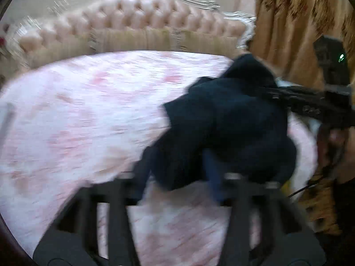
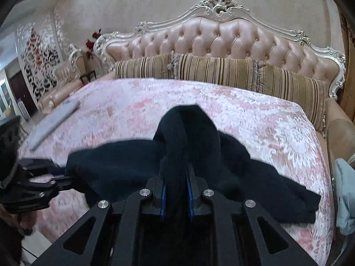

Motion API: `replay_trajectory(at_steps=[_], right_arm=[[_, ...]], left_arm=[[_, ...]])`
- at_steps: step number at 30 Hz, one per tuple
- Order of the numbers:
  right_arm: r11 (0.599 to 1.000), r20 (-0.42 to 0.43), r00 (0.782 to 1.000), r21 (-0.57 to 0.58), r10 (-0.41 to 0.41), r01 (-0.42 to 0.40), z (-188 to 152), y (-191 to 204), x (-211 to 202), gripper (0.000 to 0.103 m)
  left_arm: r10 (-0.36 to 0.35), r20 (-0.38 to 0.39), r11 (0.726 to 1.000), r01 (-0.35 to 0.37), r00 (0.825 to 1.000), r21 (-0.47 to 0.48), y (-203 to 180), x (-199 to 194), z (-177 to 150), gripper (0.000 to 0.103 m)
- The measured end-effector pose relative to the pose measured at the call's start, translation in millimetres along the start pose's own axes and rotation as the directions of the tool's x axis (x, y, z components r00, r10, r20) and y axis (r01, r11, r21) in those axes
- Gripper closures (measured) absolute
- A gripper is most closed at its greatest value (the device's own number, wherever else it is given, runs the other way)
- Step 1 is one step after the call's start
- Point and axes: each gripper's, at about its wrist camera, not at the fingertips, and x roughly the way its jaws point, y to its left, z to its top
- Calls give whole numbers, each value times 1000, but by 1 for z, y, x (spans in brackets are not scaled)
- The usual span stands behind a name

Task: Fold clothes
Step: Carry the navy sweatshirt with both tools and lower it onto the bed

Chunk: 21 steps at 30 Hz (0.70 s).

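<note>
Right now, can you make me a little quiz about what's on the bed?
1. True or false: the bedspread is green.
2. Pick one. The right gripper has its jaws closed on: A) a pillow, B) the dark garment, C) nothing.
3. What pattern do the pillows have?

Key: 1 false, it is pink and white. 2 B. 3 stripes.

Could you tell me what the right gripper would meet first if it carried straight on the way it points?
The right gripper already clamps the dark navy cloth garment; past that bunched fold, probably the pink floral bedspread, though depth is unclear.
</note>
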Motion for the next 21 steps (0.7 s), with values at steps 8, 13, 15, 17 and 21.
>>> replay_trajectory(at_steps=[8,13,15,17,21], right_arm=[[994,45,994,-22,105,-104,-22,-13,-59,49],[993,135,984,5,112,-114,-10,-39,-105,40],[1000,164,986,28,8,-13,-12,-53,-118,37],[995,159,982,36,-102,97,-19,-67,-123,29],[982,108,978,69,-181,174,-36,-95,-111,29]], left_arm=[[-106,53,994,104,993,41,-55,-31,11,18],[-120,48,977,109,992,182,-117,-2,22,17],[-59,48,976,48,997,213,-128,19,25,17],[4,38,970,-14,999,244,-139,45,31,17],[61,-11,980,-58,998,188,-123,64,49,80]])
